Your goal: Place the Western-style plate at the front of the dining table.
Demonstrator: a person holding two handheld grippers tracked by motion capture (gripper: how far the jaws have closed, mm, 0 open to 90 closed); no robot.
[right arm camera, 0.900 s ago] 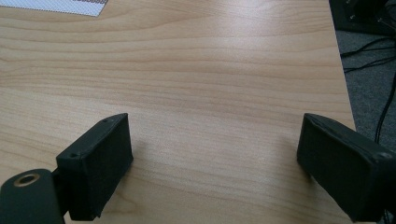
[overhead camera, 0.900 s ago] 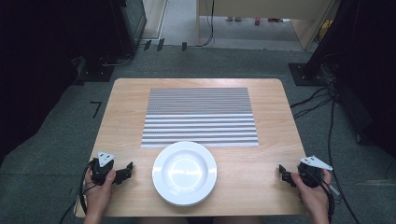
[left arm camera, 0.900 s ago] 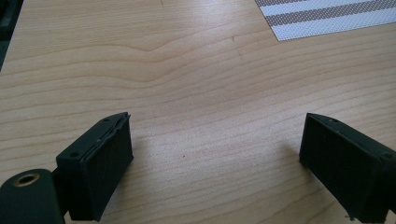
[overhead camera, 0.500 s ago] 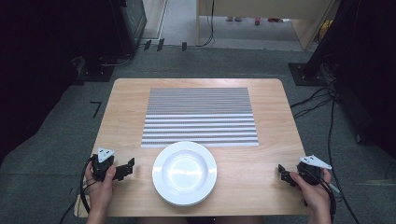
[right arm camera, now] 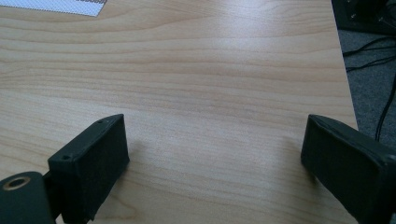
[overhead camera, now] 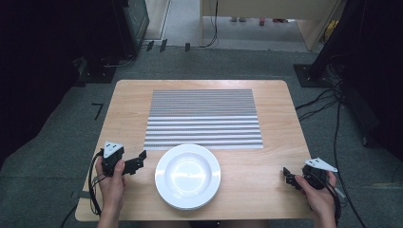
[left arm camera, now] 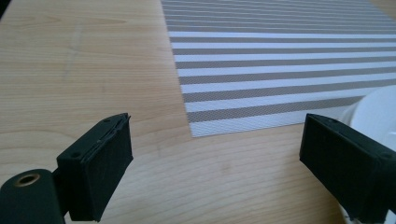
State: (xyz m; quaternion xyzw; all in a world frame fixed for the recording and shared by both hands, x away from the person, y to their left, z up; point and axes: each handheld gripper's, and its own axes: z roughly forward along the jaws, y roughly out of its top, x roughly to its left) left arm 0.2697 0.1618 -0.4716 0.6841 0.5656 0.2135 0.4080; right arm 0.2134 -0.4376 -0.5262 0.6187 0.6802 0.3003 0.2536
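Observation:
A white plate (overhead camera: 188,176) lies on the wooden table (overhead camera: 275,114) near its front edge, just below a grey-and-white striped placemat (overhead camera: 204,118). My left gripper (overhead camera: 138,161) rests at the plate's left, open, its jaws pointing toward the plate rim with nothing between them. In the left gripper view the gripper (left arm camera: 233,165) frames bare wood, the placemat corner (left arm camera: 280,60) and a sliver of the plate (left arm camera: 378,112) behind the right jaw. My right gripper (overhead camera: 288,176) sits at the front right of the table, open and empty. In its own view that gripper (right arm camera: 219,168) stands wide over bare wood.
The table's right edge (right arm camera: 348,88) runs close beside the right gripper, with grey floor and cables (right arm camera: 378,51) beyond it. Dark equipment and cables (overhead camera: 332,95) surround the table on the carpet.
Both hands have shifted slightly; the left gripper has edged a little toward the plate. The plate and placemat have not moved.

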